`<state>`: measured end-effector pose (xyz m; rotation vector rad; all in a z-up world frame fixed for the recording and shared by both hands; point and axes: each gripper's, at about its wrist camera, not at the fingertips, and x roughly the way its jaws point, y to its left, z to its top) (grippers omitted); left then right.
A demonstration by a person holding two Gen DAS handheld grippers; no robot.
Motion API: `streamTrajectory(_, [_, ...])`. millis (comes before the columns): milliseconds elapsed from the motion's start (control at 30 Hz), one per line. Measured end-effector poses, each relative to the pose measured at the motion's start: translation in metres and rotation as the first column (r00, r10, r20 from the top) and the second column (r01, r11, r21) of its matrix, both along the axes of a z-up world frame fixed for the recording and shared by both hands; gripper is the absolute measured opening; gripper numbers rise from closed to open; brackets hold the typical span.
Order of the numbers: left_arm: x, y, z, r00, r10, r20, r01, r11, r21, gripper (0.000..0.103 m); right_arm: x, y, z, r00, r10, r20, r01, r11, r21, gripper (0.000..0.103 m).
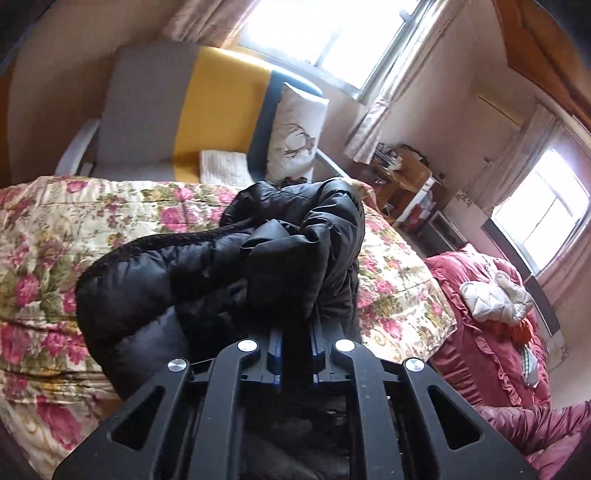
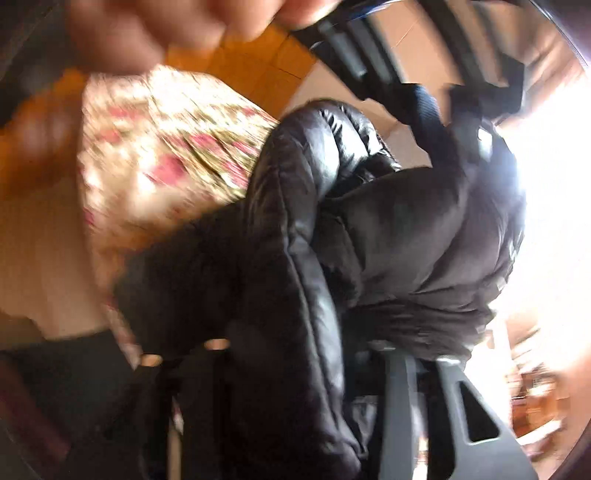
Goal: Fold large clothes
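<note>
A shiny black puffer jacket (image 1: pixel 207 273) hangs bunched above a floral quilt (image 1: pixel 74 229) in the left wrist view. My left gripper (image 1: pixel 297 328) is shut on a fold of it, and the blue fingers (image 1: pixel 275 343) vanish under the fabric. The right wrist view is blurred. There the jacket (image 2: pixel 388 229) fills the middle, and the left gripper (image 2: pixel 443 107) pinches its top edge at the upper right. A thick seam of the jacket drapes down over my right gripper (image 2: pixel 291 350) and hides its fingertips. I cannot see whether its pads press on the cloth.
A chair with a grey and yellow cushion (image 1: pixel 166 110) and a white pillow (image 1: pixel 295 129) stand behind the bed. Red bedding (image 1: pixel 480 350) with a white padded garment (image 1: pixel 495 295) lies to the right. A cluttered wooden table (image 1: pixel 406 177) is beyond. A blurred hand (image 2: pixel 147 26) shows at top.
</note>
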<state>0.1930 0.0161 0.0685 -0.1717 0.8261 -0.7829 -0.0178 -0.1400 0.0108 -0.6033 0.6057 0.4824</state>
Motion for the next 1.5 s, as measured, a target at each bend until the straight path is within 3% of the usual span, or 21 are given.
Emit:
streamTrajectory(67, [0.002, 0.006, 0.002, 1.0, 0.018, -0.009, -0.018, 1.0, 0.019, 0.007, -0.003, -0.024, 0.023, 0.985, 0.105, -0.135, -0.073, 0.972, 0.222, 0.07])
streamTrajectory(133, [0.002, 0.015, 0.002, 0.999, 0.036, -0.024, -0.035, 0.999, 0.028, 0.007, 0.0, -0.052, 0.042, 0.955, 0.18, -0.234, -0.074, 0.913, 0.402, 0.076])
streamTrajectory(200, [0.001, 0.024, 0.001, 0.998, 0.056, -0.042, -0.055, 0.998, 0.028, 0.007, 0.007, -0.092, 0.062, 0.929, 0.228, -0.291, -0.02, 0.818, 0.575, 0.075])
streamTrajectory(233, [0.003, 0.03, -0.001, 0.996, 0.07, -0.059, -0.069, 0.997, 0.023, 0.007, 0.012, -0.114, 0.07, 0.93, 0.215, -0.298, 0.025, 0.772, 0.635, 0.074])
streamTrajectory(267, [0.006, 0.035, -0.004, 0.994, 0.079, -0.074, -0.078, 0.997, 0.016, 0.007, 0.018, -0.131, 0.074, 0.938, 0.179, -0.298, 0.067, 0.749, 0.659, 0.066])
streamTrajectory(333, [0.01, 0.045, -0.008, 0.988, 0.103, -0.112, -0.104, 0.995, 0.001, 0.007, 0.028, -0.148, 0.076, 0.957, 0.074, -0.28, 0.128, 0.76, 0.637, 0.055])
streamTrajectory(400, [0.013, 0.052, -0.012, 0.982, 0.121, -0.144, -0.124, 0.992, -0.008, 0.007, 0.035, -0.145, 0.067, 0.962, 0.003, -0.272, 0.161, 0.8, 0.578, 0.054])
streamTrajectory(467, [0.016, 0.059, -0.017, 0.973, 0.151, -0.174, -0.152, 0.988, 0.005, 0.007, 0.033, -0.124, 0.055, 0.971, -0.03, -0.236, 0.147, 0.856, 0.496, 0.057])
streamTrajectory(533, [0.019, 0.064, -0.023, 0.961, 0.179, -0.209, -0.178, 0.984, 0.023, 0.007, 0.019, -0.092, 0.041, 0.988, -0.053, -0.142, 0.105, 0.916, 0.388, 0.065])
streamTrajectory(600, [0.025, 0.07, -0.033, 0.942, 0.213, -0.26, -0.212, 0.977, 0.034, 0.007, 0.006, -0.058, 0.023, 0.996, -0.081, -0.029, 0.086, 0.971, 0.222, 0.066])
streamTrajectory(633, [0.029, 0.074, -0.04, 0.927, 0.236, -0.292, -0.235, 0.971, 0.036, 0.009, 0.001, -0.046, 0.015, 0.995, -0.09, 0.029, 0.085, 0.983, 0.165, 0.066])
streamTrajectory(733, [0.037, 0.081, -0.06, 0.885, 0.321, -0.337, -0.317, 0.946, 0.071, 0.014, -0.005, -0.028, -0.001, 0.99, -0.108, 0.09, 0.098, 0.989, 0.111, 0.067])
streamTrajectory(800, [0.035, 0.076, -0.068, 0.873, 0.397, -0.284, -0.371, 0.918, 0.142, 0.019, -0.008, -0.017, -0.013, 0.984, -0.105, 0.145, 0.095, 0.993, 0.075, 0.067])
streamTrajectory(867, [0.031, 0.072, -0.074, 0.862, 0.442, -0.249, -0.413, 0.897, 0.159, 0.019, -0.006, -0.013, -0.021, 0.98, -0.107, 0.168, 0.097, 0.993, 0.064, 0.067])
streamTrajectory(933, [0.021, 0.066, -0.071, 0.858, 0.482, -0.177, -0.45, 0.872, 0.192, 0.019, -0.003, -0.016, -0.019, 0.986, -0.099, 0.138, 0.088, 0.993, 0.077, 0.067])
streamTrajectory(1000, [0.007, 0.06, -0.067, 0.857, 0.505, -0.098, -0.48, 0.854, 0.2, 0.019, 0.003, -0.034, -0.003, 0.997, -0.063, 0.051, 0.056, 0.989, 0.134, 0.071])
streamTrajectory(1100, [-0.006, 0.057, -0.067, 0.834, 0.551, -0.025, -0.536, 0.82, 0.201, 0.032, 0.013, -0.061, 0.023, 0.995, 0.01, -0.1, 0.016, 0.967, 0.256, 0.074])
streamTrajectory(1200, [-0.017, 0.053, -0.066, 0.818, 0.576, 0.02, -0.567, 0.799, 0.202, 0.034, 0.029, -0.097, 0.053, 0.97, 0.056, -0.235, 0.052, 0.901, 0.43, 0.075])
streamTrajectory(1400, [-0.027, 0.047, -0.063, 0.806, 0.582, 0.104, -0.59, 0.779, 0.213, 0.037, 0.083, -0.134, 0.105, 0.968, -0.1, -0.232, 0.218, 0.794, 0.568, 0.076])
streamTrajectory(1500, [-0.031, 0.046, -0.062, 0.799, 0.586, 0.131, -0.6, 0.772, 0.21, 0.041, 0.115, -0.121, 0.118, 0.968, -0.146, -0.202, 0.237, 0.793, 0.562, 0.076])
